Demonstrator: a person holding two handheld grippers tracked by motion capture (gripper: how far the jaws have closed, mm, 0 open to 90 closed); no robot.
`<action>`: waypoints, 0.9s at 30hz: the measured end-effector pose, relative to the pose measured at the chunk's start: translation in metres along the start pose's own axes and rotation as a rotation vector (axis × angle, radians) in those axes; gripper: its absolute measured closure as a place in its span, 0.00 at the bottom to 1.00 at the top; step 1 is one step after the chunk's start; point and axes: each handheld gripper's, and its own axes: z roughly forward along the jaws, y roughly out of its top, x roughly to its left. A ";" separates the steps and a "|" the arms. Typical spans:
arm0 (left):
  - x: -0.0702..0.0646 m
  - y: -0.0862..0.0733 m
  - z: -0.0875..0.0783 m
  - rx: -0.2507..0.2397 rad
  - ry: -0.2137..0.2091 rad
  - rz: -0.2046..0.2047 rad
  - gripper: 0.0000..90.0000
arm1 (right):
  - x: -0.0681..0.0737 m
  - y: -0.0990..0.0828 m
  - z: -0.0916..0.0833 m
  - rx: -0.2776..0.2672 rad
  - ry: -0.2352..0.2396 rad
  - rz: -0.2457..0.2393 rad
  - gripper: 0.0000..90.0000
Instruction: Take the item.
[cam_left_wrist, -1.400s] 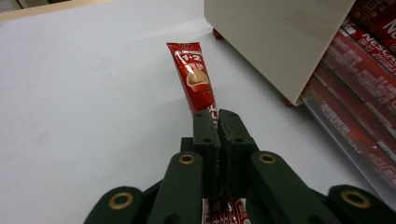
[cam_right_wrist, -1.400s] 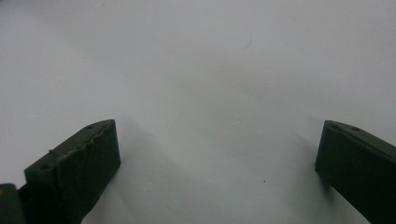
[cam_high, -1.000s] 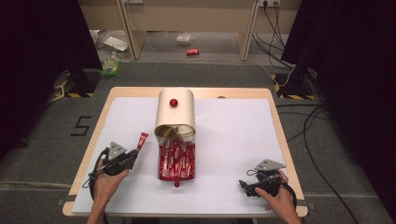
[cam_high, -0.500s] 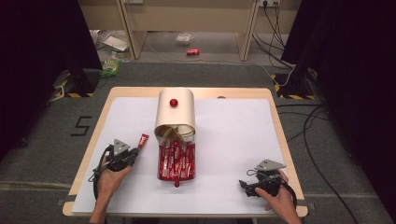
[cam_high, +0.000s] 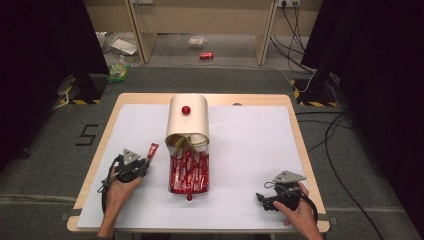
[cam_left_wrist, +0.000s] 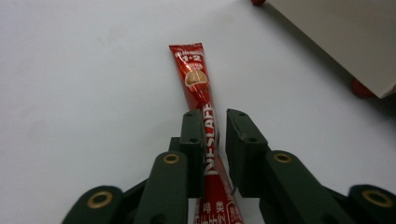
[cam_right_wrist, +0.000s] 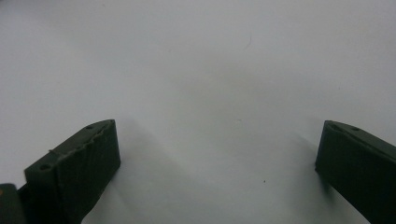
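Two grippers: the left gripper (cam_high: 140, 163) lies at the near left of the table (cam_high: 250, 150), the right gripper (cam_high: 261, 199) at the near right, well apart from each other.
Left jaws: they have just been opening; in the left gripper view a gap shows beside the right-hand jaw, while the left-hand jaw lies against the sachet (cam_left_wrist: 201, 112), so the pads do not clamp it.
Sachet position: a red stick sachet lies flat on the white sheet between the left jaws, its far end pointing away from the gripper, just left of the box (cam_high: 187, 120).
Sachet hidden part: its near end runs under the gripper body and is cut off at the bottom edge of the left gripper view; the small print there is too blurred to read.
Right jaws: set wide apart, with bare white sheet between them in the right gripper view; both jaws are cut off by the frame edges.
Box: a cream, round-topped container lying on its side, mouth towards the person, with a red knob (cam_high: 186, 110); its inside is in shadow and hard to make out.
Pile (cam_high: 189, 172): many red sachets spill from the box mouth; their number cannot be told, as they overlap.
Left gripper view corner: a part of the box wall and two red shapes at its edge, too cropped to identify.
Hands: the left hand (cam_high: 120, 187) and right hand (cam_high: 295, 210) are cut off at the bottom edge.
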 end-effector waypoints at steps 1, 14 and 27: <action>-0.001 0.000 0.000 0.000 -0.003 0.002 0.83 | 0.000 0.000 0.000 0.000 0.000 0.000 0.00; -0.005 0.001 -0.012 -0.057 -0.037 -0.019 0.45 | 0.000 0.000 0.000 0.000 0.000 0.000 0.00; -0.011 0.003 -0.035 -0.104 -0.033 -0.003 0.17 | 0.000 0.000 0.000 0.000 0.000 0.000 0.00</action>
